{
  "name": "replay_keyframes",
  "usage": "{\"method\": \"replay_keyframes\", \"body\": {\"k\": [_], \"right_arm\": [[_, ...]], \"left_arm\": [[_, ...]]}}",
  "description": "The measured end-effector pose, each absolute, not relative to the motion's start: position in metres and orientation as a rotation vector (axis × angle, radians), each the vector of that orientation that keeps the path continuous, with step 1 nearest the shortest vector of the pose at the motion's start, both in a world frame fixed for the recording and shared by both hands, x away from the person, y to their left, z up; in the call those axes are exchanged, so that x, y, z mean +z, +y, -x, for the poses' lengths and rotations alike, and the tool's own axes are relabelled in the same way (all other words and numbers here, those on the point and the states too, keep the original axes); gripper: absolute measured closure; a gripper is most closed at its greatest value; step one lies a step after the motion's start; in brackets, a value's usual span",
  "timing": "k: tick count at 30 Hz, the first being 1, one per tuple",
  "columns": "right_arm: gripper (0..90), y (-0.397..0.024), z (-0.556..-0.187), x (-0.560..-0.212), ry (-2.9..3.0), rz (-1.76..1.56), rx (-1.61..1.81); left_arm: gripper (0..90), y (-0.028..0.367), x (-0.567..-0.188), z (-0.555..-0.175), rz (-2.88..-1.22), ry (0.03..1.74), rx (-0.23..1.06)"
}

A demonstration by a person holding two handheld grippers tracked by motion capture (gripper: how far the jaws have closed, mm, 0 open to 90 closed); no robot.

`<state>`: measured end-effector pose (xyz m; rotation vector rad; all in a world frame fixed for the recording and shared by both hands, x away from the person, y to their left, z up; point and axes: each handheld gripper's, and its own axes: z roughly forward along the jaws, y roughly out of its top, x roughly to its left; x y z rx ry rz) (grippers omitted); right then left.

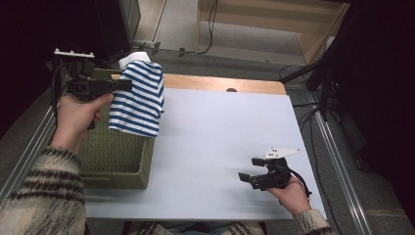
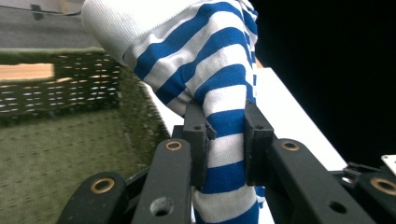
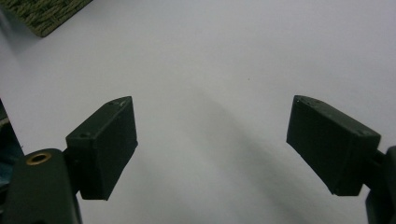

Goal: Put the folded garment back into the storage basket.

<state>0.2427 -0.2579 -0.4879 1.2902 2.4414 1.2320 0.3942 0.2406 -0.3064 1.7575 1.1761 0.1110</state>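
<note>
Two black jaws of the left gripper (image 2: 225, 140) are clamped on a blue-and-white striped garment (image 2: 219, 88), the cloth bunched tight between the pads. In the high view that left gripper (image 1: 122, 85) is held level in the person's left hand (image 1: 78, 115) at the table's far left, and the striped garment (image 1: 138, 95) hangs from it, draped down over the right wall of a green woven basket (image 1: 115, 161). The cloth's white ribbed end sits uppermost, its lower hem falling across the basket rim toward the white table (image 1: 220, 137).

Seen from the left gripper view, the basket (image 2: 56, 140) lies below and to the left of the jaws; its woven floor is bare where it shows, and the slotted far wall lets light through. How much of the garment reaches inside the basket cannot be told.

Well apart, at the near right of the table, the right gripper (image 1: 252, 170) is held in the right hand (image 1: 293, 193), pointing left across the surface. Its jaws stand wide apart in the right gripper view (image 3: 212, 144), with bare white table (image 3: 210, 60) between them and a corner of the basket (image 3: 46, 14) at upper left.

A wooden strip (image 1: 220, 83) borders the table's far edge, and cables (image 1: 303, 73) trail on the floor beyond.
</note>
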Motion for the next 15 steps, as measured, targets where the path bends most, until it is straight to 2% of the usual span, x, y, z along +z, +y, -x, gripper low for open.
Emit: {"method": "replay_keyframes", "body": {"k": [15], "right_arm": [[14.6, -0.258, -0.243, -0.488, 2.441, -1.295, 1.223]], "left_arm": [[77.0, 0.281, -0.299, -0.391, -1.719, 1.232, 0.173]]}}
